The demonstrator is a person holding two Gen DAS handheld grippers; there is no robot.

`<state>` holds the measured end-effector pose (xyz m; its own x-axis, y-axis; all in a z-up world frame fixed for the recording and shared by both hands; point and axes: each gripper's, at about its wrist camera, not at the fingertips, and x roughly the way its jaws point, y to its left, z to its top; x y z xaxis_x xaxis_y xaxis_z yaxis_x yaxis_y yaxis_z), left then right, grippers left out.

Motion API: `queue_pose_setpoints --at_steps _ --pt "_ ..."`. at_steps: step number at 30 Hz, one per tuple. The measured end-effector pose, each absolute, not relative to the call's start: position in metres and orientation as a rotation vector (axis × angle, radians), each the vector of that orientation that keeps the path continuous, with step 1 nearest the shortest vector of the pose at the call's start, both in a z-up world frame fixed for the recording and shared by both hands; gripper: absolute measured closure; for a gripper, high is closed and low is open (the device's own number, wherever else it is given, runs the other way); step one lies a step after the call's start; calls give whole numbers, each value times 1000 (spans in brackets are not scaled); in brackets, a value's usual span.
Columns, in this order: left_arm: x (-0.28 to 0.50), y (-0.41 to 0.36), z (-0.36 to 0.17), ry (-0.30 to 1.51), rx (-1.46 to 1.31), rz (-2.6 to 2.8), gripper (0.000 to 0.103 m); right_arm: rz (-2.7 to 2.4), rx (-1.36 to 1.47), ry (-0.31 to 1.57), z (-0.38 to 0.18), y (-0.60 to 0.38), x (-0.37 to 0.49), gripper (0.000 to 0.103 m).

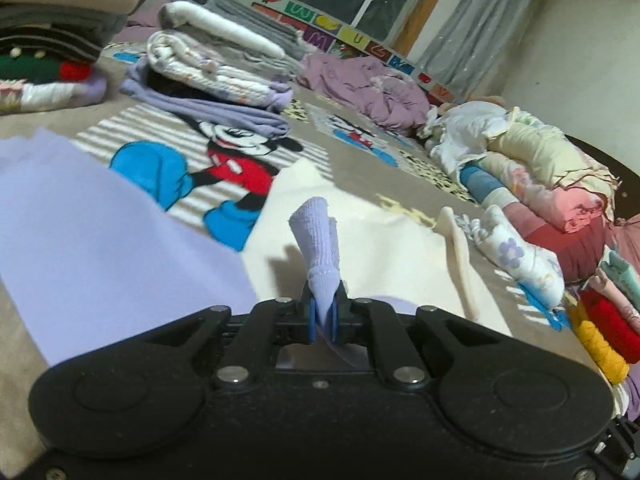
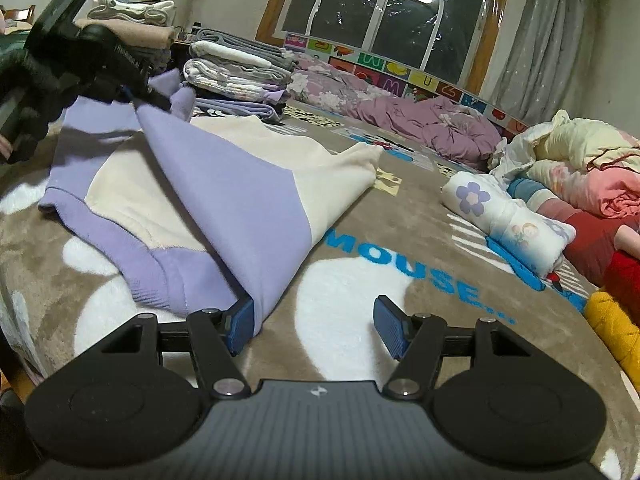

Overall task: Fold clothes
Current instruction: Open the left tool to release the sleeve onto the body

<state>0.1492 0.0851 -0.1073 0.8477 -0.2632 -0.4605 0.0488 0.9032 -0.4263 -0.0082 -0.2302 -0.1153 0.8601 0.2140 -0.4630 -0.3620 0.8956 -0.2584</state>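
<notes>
Lilac ribbed fabric, a cuff (image 1: 318, 236) of the sweatshirt, stands up between the blue pads of the left tongs (image 1: 323, 314), which are clenched on it in the left wrist view. Beyond them the cream and lilac sweatshirt (image 1: 360, 256) lies spread on a beige cartoon-mouse blanket (image 1: 224, 160), with a lilac panel of it lifted at the left of the frame. Folded stacks of clothes (image 1: 216, 64) sit further back, a rumpled purple quilt (image 1: 372, 84) lies near the window, and rolled bedding (image 1: 536, 176) runs along the right. In the right wrist view, the right tongs (image 2: 316, 326) are released, their 2 blue pads spread wide just above the blanket (image 2: 400, 216). The left pad (image 2: 242, 326) touches the hanging lilac edge of the sweatshirt (image 2: 224, 188), while the right pad (image 2: 390, 330) is clear of it. The sweatshirt rests on the blanket to the left of centre, and 1 sleeve rises taut to the left tongs (image 2: 134, 94) at upper left, which hold its cuff. A floral roll (image 2: 508, 216) lies to the right, well apart from the sweatshirt.
</notes>
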Motion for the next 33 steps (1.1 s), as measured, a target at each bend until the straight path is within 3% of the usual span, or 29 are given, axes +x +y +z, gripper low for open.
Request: queue_pose_setpoints --at_steps 11,15,20,21,22,23,27,30,33 --pt "143 85 -114 600 -398 -98 91 305 -375 446 -115 -230 -11 39" --pt "141 100 -114 595 -496 -74 72 304 -372 451 -112 -233 -13 39" --pt "143 113 -111 580 -605 -89 72 317 -379 452 -107 -238 -23 34" --pt "145 111 -111 583 -594 -89 76 319 -375 455 -104 -239 -26 33" --pt "145 108 -111 584 -561 -77 97 322 -370 457 -102 -240 -28 33" --pt "145 106 -110 585 -531 -56 98 329 -371 443 -98 -239 -32 33" --pt "140 102 -106 575 -474 -49 97 360 -386 364 -90 -229 -44 34" --pt "142 97 -108 600 -355 48 85 410 -377 310 -89 -218 -34 34" --pt "139 91 -95 568 -278 99 84 470 -364 274 -88 -205 -19 34"
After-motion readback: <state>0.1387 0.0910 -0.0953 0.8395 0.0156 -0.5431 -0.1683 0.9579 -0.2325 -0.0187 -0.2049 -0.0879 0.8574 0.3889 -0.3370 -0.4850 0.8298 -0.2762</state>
